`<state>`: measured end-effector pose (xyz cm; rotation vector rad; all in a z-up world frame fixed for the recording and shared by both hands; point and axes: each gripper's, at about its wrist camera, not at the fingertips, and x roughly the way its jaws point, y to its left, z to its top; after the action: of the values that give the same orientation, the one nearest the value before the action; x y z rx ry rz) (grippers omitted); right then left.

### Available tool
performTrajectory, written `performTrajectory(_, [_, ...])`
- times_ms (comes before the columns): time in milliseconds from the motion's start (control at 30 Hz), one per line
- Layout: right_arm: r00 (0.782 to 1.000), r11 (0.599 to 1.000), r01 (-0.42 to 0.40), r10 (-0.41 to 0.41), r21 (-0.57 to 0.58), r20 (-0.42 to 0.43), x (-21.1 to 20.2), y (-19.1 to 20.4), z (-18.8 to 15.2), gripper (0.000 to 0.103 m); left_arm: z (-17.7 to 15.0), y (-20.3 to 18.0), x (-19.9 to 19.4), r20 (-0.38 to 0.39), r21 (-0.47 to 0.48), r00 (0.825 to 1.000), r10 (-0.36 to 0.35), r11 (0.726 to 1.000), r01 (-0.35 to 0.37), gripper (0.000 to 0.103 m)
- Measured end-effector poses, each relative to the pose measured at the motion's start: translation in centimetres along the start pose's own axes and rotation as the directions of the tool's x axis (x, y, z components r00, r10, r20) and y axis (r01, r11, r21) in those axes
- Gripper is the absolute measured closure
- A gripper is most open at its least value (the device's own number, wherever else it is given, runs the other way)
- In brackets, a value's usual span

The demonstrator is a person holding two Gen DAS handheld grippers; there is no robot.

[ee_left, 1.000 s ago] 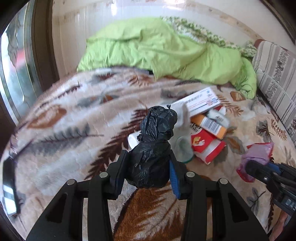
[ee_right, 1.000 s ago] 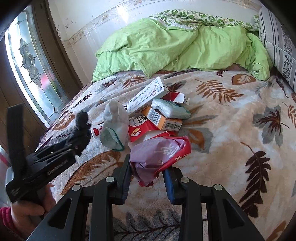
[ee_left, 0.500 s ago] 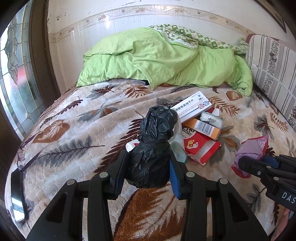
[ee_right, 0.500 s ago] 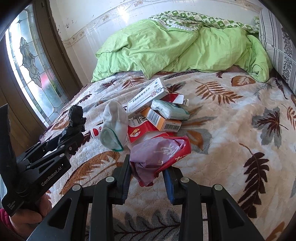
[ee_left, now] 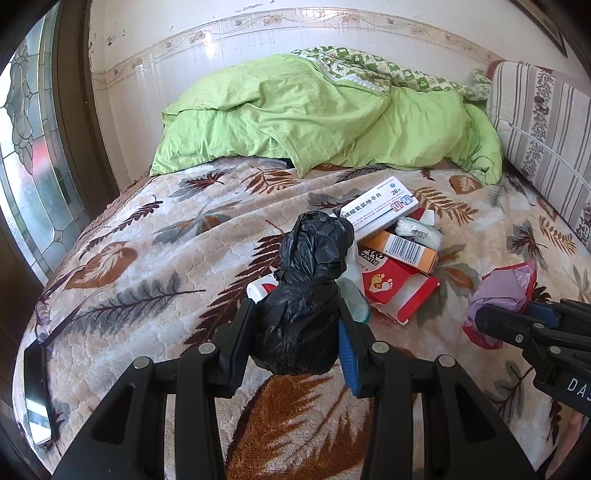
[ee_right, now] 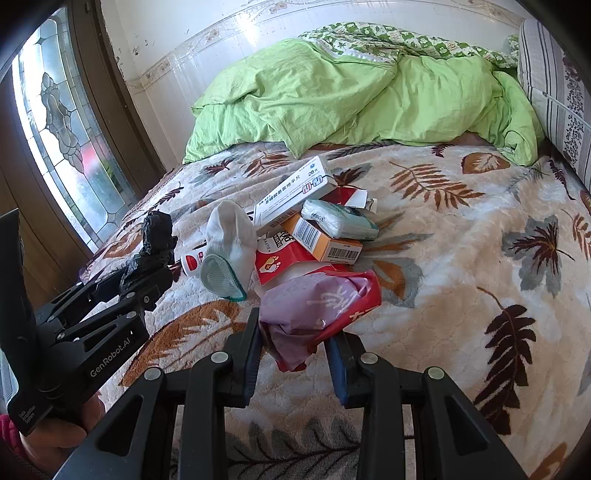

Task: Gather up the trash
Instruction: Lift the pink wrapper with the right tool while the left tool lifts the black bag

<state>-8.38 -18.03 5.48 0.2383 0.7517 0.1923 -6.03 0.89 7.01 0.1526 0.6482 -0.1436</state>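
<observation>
Left claw (ee_left: 295, 332) around black bag (ee_left: 306, 295)

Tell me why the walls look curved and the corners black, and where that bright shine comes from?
Both wrist views use fisheye lenses: the wall tiles bow and the corners go dark. In the right wrist view, daylight through the patterned window leaves glare on the tiles. Both views are sharp, without blur.

- White bottle (ee_left: 260, 286): mostly hidden behind the black bag (ee_left: 306, 295).
- Striped pillow (ee_right: 557, 92): cut off at the 3 o'clock edge.
- Hand (ee_right: 55, 439): cropped at the 8 o'clock corner.
- Flat dark object (ee_left: 35, 391): identity indeterminate.
</observation>
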Motion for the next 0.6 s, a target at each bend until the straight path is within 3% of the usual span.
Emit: performTrajectory(600, [1.000, 1.000, 0.006, -0.006, 0.004, 0.000, -0.12, -0.18, -0.03, 0.069, -0.08, -0.18, -0.04, 0.001, -0.001, 1.000, -0.005, 1.000, 0.005, 0.063])
